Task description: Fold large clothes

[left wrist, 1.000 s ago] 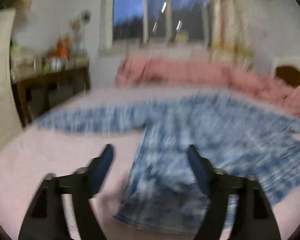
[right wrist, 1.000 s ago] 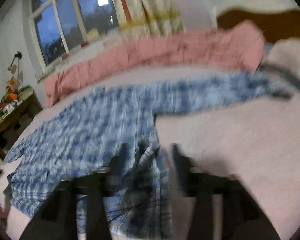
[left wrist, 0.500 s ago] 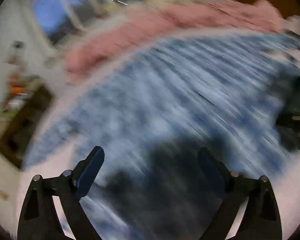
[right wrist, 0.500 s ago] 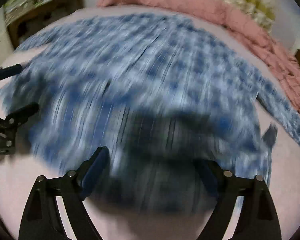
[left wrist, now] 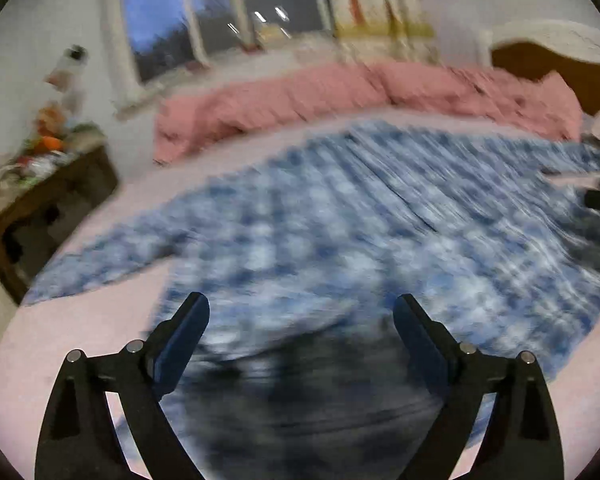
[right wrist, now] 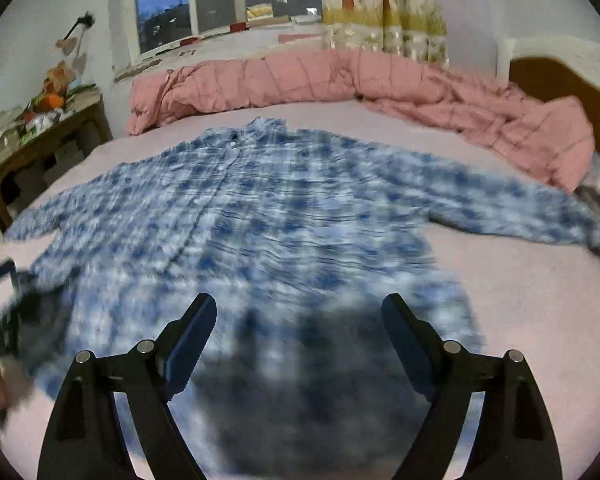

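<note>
The blue-and-white plaid cotton shirt (right wrist: pixel 260 208) lies sleeves-wide across the bed (right wrist: pixel 540 312), hem nearest both released, empty grippers: left gripper (left wrist: pixel 300 320), right gripper (right wrist: pixel 298 316)

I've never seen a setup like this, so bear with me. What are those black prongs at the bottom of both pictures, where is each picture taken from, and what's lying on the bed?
No robot here: a person holds a two-finger gripper in each hand, each with a wide-angle camera looking along its fingers. One picture is from the left gripper, the other from the right gripper; the prongs are their fingers.

Both stand open with nothing gripped; the right one's jaws have just been opening.

A blue plaid shirt lies spread flat on the pink sheet, sleeves out to both sides. Behind it sits a bunched pink quilt, with a cluttered wooden table at the left. Motion blurs the shirt's details.
</note>
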`<state>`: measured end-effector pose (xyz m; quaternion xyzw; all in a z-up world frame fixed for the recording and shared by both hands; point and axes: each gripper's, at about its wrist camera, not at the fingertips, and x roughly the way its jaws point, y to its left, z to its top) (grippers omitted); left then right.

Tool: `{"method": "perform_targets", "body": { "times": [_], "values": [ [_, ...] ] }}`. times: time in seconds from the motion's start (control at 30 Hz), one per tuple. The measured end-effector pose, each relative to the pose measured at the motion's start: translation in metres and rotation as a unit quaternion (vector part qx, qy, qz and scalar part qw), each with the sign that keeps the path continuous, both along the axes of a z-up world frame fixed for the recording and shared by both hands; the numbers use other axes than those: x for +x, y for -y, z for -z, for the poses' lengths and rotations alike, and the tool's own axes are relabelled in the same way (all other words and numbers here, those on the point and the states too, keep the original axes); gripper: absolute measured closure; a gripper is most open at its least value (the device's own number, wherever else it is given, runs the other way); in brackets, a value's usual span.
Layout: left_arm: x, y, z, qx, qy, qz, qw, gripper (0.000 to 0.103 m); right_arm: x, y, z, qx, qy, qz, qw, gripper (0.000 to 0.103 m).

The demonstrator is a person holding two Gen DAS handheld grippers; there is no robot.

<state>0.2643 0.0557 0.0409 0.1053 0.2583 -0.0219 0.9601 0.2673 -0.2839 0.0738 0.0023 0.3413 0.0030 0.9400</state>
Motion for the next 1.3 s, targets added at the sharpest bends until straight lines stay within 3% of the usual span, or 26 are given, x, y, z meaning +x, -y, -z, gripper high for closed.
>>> {"method": "perform_targets", "body": {
  "times": [0.07, 0.13, 0.2, 0.27, 0.33, 0.43, 0.53, 0.6, 0.67, 0.7, 0.73, 0.77, 0.8, 0.83, 0.93, 0.97, 1.03, 1.2, 1.3],
  "values": [
    [-0.025, -0.026, -0.014, -0.037, 0.051, -0.032, 0.9975, 0.006, -0.026, 0.017, -0.001, -0.019, 0.022, 0.025, 0.999, 0.016],
    [-0.042, -0.055, -0.024, -0.085, 0.070, -0.050, 0.9927, 0.000, -0.050, 0.041, 0.001, -0.003, 0.027, 0.041, 0.999, 0.016],
    [-0.050, -0.077, -0.025, -0.106, 0.055, -0.065, 0.9907, 0.000, -0.070, 0.075, 0.010, 0.077, 0.011, 0.035, 0.996, 0.016],
    [-0.059, -0.088, -0.022, -0.107, 0.056, -0.073, 0.9901, 0.001, -0.079, 0.105, 0.022, 0.161, -0.011, 0.054, 0.985, 0.016],
    [-0.075, -0.091, -0.022, -0.100, 0.059, -0.057, 0.9916, 0.001, -0.084, 0.128, 0.031, 0.215, -0.024, 0.077, 0.973, 0.016],
    [-0.085, -0.099, -0.017, -0.095, 0.040, -0.083, 0.9912, 0.001, -0.085, 0.140, 0.035, 0.237, -0.018, 0.078, 0.968, 0.016],
    [-0.073, -0.118, 0.001, -0.124, -0.017, -0.102, 0.9869, 0.001, -0.075, 0.133, 0.044, 0.219, -0.045, 0.076, 0.972, 0.017],
    [-0.058, -0.131, 0.015, -0.141, -0.077, -0.110, 0.9810, 0.002, -0.070, 0.124, 0.048, 0.194, -0.050, 0.078, 0.977, 0.017],
    [-0.044, -0.140, 0.031, -0.169, -0.132, -0.102, 0.9714, 0.016, -0.067, 0.118, 0.048, 0.184, -0.051, 0.067, 0.979, 0.019],
    [-0.037, -0.143, 0.039, -0.179, -0.153, -0.104, 0.9663, 0.021, -0.064, 0.115, 0.049, 0.183, -0.052, 0.057, 0.980, 0.029],
    [-0.035, -0.145, 0.042, -0.182, -0.158, -0.107, 0.9646, 0.031, -0.061, 0.111, 0.050, 0.182, -0.057, 0.047, 0.981, 0.061],
    [-0.038, -0.146, 0.040, -0.185, -0.150, -0.103, 0.9657, 0.062, -0.055, 0.105, 0.053, 0.175, -0.073, 0.034, 0.981, 0.079],
    [-0.043, -0.147, 0.038, -0.192, -0.142, -0.101, 0.9658, 0.087, -0.052, 0.101, 0.055, 0.164, -0.083, 0.030, 0.983, 0.091],
    [-0.047, -0.151, 0.037, -0.206, -0.135, -0.104, 0.9635, 0.098, -0.051, 0.096, 0.056, 0.154, -0.082, 0.029, 0.984, 0.094],
    [-0.061, -0.159, 0.024, -0.229, -0.091, -0.100, 0.9640, 0.099, -0.070, 0.102, 0.039, 0.150, -0.023, 0.047, 0.987, 0.096],
    [-0.068, -0.155, 0.015, -0.217, -0.069, -0.095, 0.9691, 0.099, -0.079, 0.107, 0.029, 0.138, 0.003, 0.060, 0.989, 0.096],
    [-0.076, -0.143, 0.002, -0.184, -0.042, -0.101, 0.9768, 0.099, -0.086, 0.112, 0.018, 0.121, 0.001, 0.060, 0.991, 0.096],
    [-0.067, -0.128, 0.020, -0.129, -0.102, -0.128, 0.9781, 0.099, -0.076, 0.111, 0.033, 0.095, -0.061, 0.069, 0.991, 0.096],
    [-0.062, -0.130, 0.029, -0.131, -0.123, -0.135, 0.9745, 0.097, -0.070, 0.114, 0.044, 0.097, -0.081, 0.069, 0.990, 0.096]
  ]
}}
